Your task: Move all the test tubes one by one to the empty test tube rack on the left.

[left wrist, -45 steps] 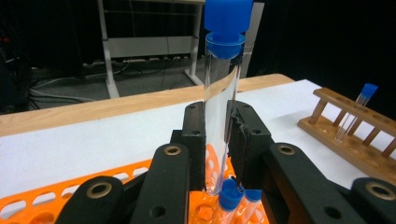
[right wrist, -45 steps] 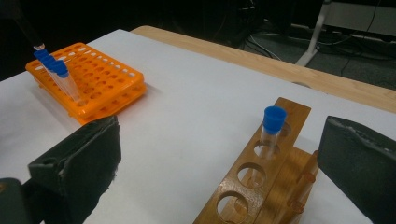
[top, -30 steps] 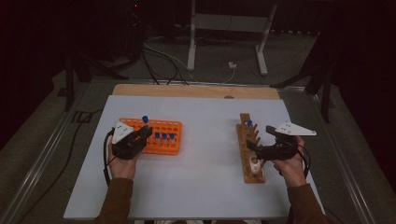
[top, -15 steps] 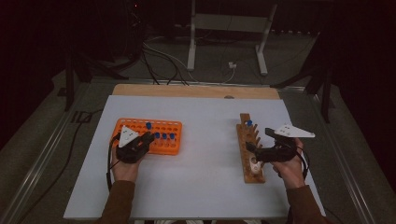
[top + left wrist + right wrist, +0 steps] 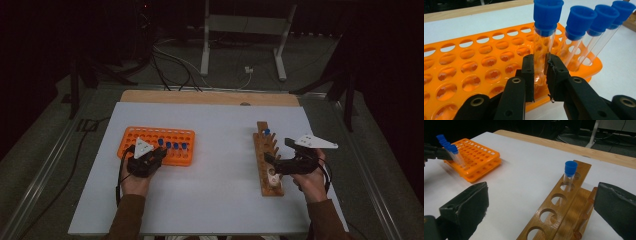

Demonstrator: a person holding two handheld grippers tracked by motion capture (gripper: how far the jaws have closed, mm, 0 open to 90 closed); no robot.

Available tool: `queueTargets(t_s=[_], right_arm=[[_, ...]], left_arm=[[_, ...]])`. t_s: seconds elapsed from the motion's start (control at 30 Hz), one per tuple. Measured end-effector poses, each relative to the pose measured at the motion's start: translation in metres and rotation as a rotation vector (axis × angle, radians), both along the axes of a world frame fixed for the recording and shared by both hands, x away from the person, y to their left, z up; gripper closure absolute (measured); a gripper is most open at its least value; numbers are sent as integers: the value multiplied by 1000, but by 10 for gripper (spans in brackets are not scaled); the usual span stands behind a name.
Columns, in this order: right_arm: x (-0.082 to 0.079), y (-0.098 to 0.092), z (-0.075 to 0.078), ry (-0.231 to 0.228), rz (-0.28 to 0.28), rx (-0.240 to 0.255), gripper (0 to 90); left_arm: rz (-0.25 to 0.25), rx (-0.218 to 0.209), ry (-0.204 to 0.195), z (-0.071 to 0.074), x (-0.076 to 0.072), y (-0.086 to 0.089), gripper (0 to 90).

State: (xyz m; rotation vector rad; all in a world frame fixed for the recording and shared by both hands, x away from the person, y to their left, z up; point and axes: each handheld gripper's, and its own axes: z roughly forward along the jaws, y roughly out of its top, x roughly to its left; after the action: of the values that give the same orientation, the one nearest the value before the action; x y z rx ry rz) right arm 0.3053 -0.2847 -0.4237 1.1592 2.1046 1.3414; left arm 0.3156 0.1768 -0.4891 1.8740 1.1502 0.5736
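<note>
My left gripper [image 5: 541, 75] has dropped lower over the orange rack [image 5: 131, 136] since a second ago — jaws clamped on a blue-capped tube [image 5: 545, 42], first of four in the near row. Its base looks to be in a hole, so I'd call it seated or nearly so; release next. Right gripper [image 5: 541, 212] hasn't moved — jaws wide apart, empty, beside the wooden rack [image 5: 554, 217] with its single tube [image 5: 569, 176].

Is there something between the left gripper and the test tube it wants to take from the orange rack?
No. The left gripper already has its jaws shut on the test tube, which stands in the orange rack. The neighbouring tubes stand beside it, outside the jaws.
</note>
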Motion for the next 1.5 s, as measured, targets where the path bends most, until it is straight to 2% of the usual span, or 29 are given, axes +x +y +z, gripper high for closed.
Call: queueTargets(t_s=[0.23, 0.43, 0.67, 0.93, 1.07, 1.27, 1.4, 1.5], right_arm=[[0, 2, -1, 0, 3, -6, 3], [1, 4, -3, 4, 4, -8, 4], [2, 6, -4, 6, 10, -13, 4], [2, 5, -3, 5, 6, -10, 3], [2, 5, -1, 2, 5, -8, 4], [5, 6, 3, -7, 2, -11, 3], [9, 5, 7, -16, -8, -18, 4], [14, 5, 9, -15, -20, -25, 4]], left_arm=[[-3, 38, 17, -3, 1, -4, 785], [-6, 57, 11, -3, 1, -6, 786], [-2, 46, 11, -4, 1, -6, 781], [2, -2, 15, -1, -2, 2, 727], [-2, -34, 21, 2, -5, 6, 656], [-4, -83, 0, 7, -12, 15, 522], [-25, -125, -19, 11, -17, 18, 385], [-30, -109, -41, 15, -19, 16, 238]])
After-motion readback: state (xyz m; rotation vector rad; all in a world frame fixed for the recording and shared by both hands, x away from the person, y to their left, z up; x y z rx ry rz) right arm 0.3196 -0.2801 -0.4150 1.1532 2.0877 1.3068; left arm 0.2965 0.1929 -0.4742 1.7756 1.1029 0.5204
